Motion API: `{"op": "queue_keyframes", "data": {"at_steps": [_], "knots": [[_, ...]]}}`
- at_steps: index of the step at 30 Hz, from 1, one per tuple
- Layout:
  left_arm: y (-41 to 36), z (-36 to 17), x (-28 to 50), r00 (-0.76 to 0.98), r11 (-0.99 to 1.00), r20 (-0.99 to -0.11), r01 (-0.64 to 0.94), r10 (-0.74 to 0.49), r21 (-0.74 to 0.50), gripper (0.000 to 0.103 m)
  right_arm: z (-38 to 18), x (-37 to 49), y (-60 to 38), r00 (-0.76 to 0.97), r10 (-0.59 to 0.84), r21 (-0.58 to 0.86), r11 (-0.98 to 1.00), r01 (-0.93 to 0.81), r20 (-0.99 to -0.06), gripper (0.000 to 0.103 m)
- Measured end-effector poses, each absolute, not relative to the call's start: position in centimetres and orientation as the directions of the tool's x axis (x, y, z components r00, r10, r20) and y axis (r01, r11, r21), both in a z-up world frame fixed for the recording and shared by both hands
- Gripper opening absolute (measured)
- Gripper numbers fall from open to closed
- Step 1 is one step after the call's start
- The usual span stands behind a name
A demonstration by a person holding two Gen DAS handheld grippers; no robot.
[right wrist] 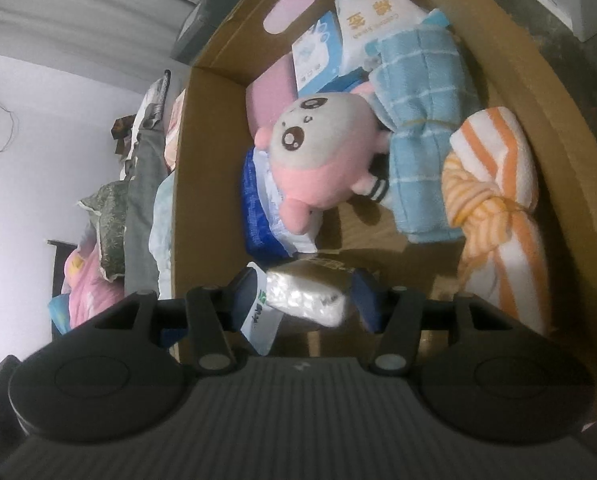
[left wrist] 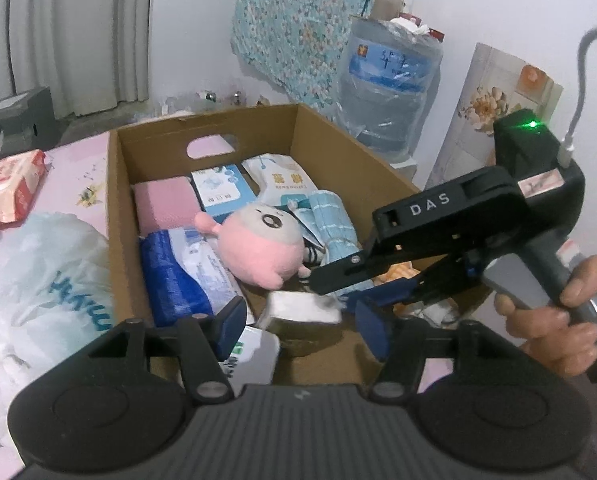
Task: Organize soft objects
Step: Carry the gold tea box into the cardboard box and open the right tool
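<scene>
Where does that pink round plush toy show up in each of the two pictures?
Left wrist view: pink plush toy sits mid-frame, inside the cardboard box, its face towards the upper right.
Right wrist view: pink plush toy lies slightly above centre, face towards the upper left.
Shared landmark: the blue checked towel right beside it.

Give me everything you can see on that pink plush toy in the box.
The pink plush toy is round and soft, with a grey-white face, dark eyes and stubby pink limbs. It lies on its side in the cardboard box, resting on the blue-and-white pack and against the blue checked towel. Neither gripper touches it.
</scene>
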State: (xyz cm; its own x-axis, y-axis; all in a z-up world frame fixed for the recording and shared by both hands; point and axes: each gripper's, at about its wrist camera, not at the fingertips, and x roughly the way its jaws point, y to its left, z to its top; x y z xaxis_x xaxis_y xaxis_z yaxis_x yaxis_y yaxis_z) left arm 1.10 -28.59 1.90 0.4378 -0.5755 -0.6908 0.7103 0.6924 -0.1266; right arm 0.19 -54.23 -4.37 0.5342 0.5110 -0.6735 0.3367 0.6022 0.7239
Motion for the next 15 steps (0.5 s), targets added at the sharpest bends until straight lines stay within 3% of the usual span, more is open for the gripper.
{"op": "queue_keyframes", "data": {"at_steps": [7,15], "knots": [[-24.3,3.4,0.9,0.499,0.734,-0.66,0.669,-0.562,-0.119,0.068,-3.6,0.4,-54.5,0.553,0.478,0.708,0.62,0.338,-0.683,0.053],[-18.8,4.3,1.0,0.562,0.798,-0.633,0.584,-0.533,-0.153,0.068,-2.1,0.9,-53.5,0.581,0.478,0.723,0.617,0.311,-0.658,0.053]]}}
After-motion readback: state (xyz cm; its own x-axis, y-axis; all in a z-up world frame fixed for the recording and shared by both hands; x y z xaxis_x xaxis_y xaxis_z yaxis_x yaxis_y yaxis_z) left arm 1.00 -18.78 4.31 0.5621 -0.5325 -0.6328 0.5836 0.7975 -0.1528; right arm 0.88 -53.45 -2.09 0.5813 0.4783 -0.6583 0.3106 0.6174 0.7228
